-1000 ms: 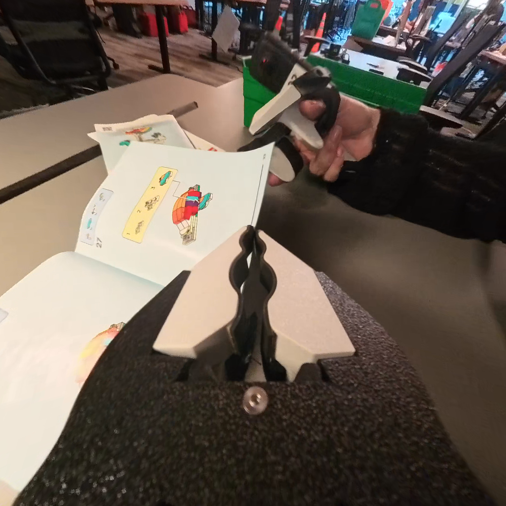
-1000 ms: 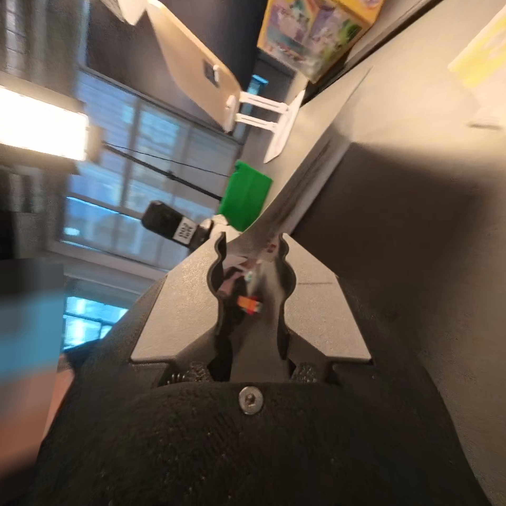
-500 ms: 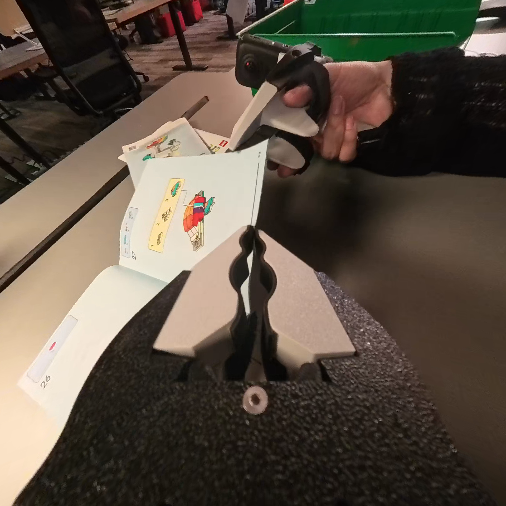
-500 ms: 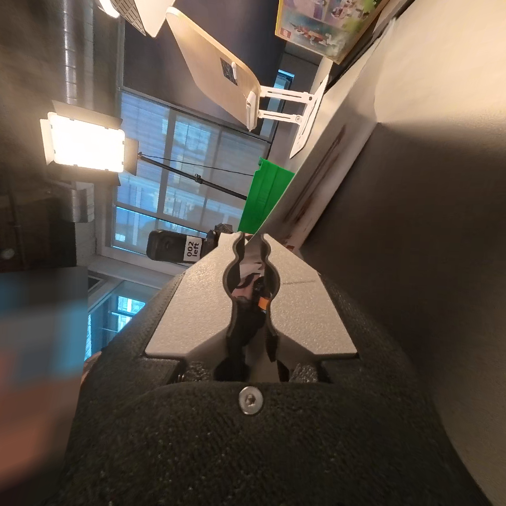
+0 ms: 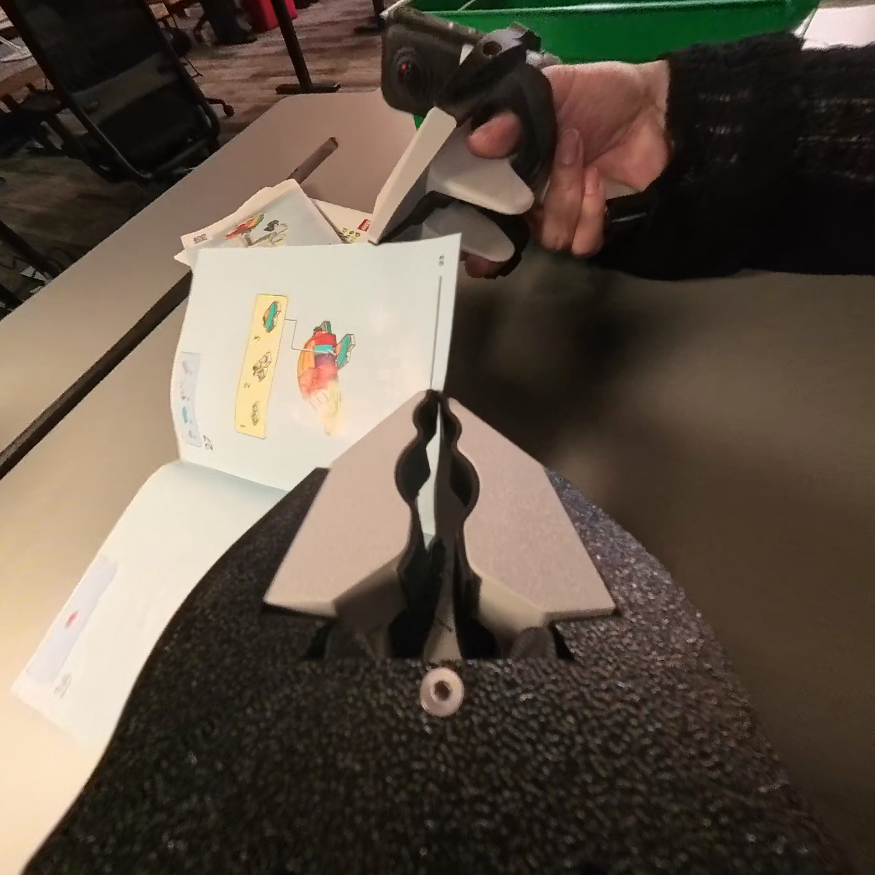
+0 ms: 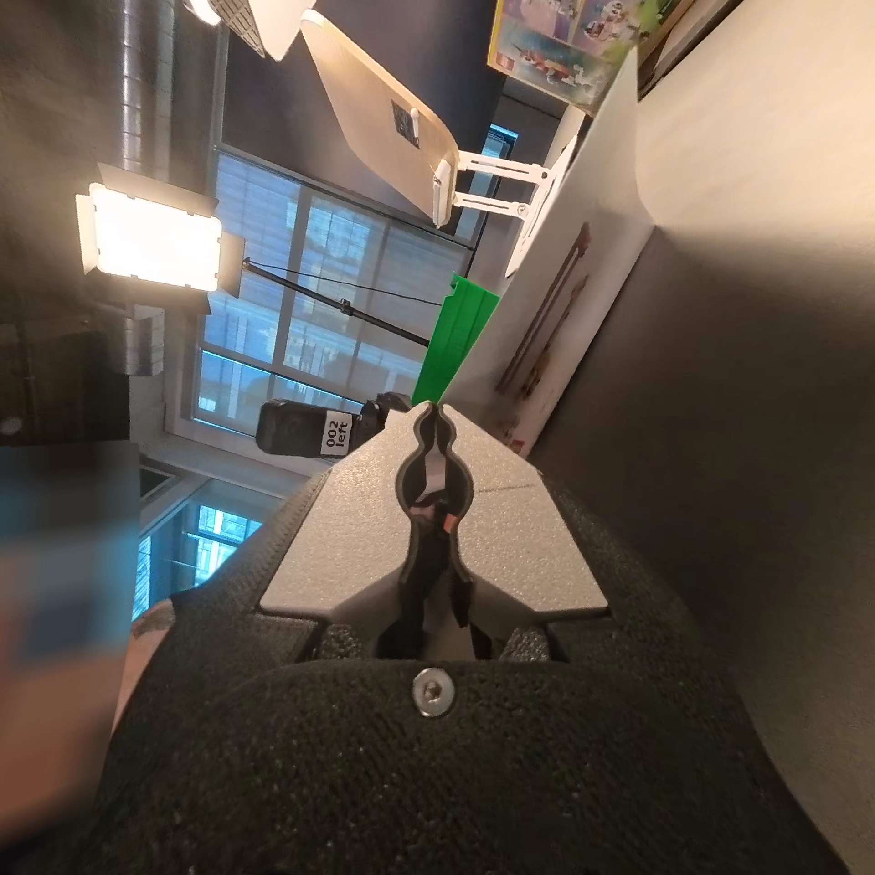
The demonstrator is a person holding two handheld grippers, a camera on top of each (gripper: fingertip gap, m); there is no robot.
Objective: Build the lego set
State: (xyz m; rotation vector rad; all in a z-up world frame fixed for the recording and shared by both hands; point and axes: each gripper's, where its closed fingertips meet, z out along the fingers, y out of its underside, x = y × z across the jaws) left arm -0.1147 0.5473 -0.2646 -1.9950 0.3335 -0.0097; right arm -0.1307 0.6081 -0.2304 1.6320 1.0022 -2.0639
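- My left claw (image 5: pixel 438 402) is pinched on the near edge of a booklet (image 5: pixel 303 360) page, the thin sheet running between its fingers, which meet at the tips.
- My right claw (image 5: pixel 379 239) shows farther off in the left view, held by a hand (image 5: pixel 596 142) in a dark sleeve; its tips meet at the top edge of the same page.
- In the right view that claw (image 6: pixel 436 411) is squeezed together at the tips, with a sliver of paper between the fingers.
- The gripped page stands lifted off the desk (image 5: pixel 663 426), showing a coloured build drawing and a yellow step strip; the facing page lies flat at lower left.
- Behind the lifted page more leaflets (image 5: pixel 265 227) lie on the desk.
- A green bin (image 5: pixel 615 23) stands at the desk's far edge, behind the hand.
- In the right view, which is rolled sideways, I see the set's box (image 6: pixel 563 52) far off on the desk, a lit lamp panel (image 6: pixel 151 241) and windows beyond.
- I can make out no loose bricks in either view; the only task items I can place are the booklet and the box.
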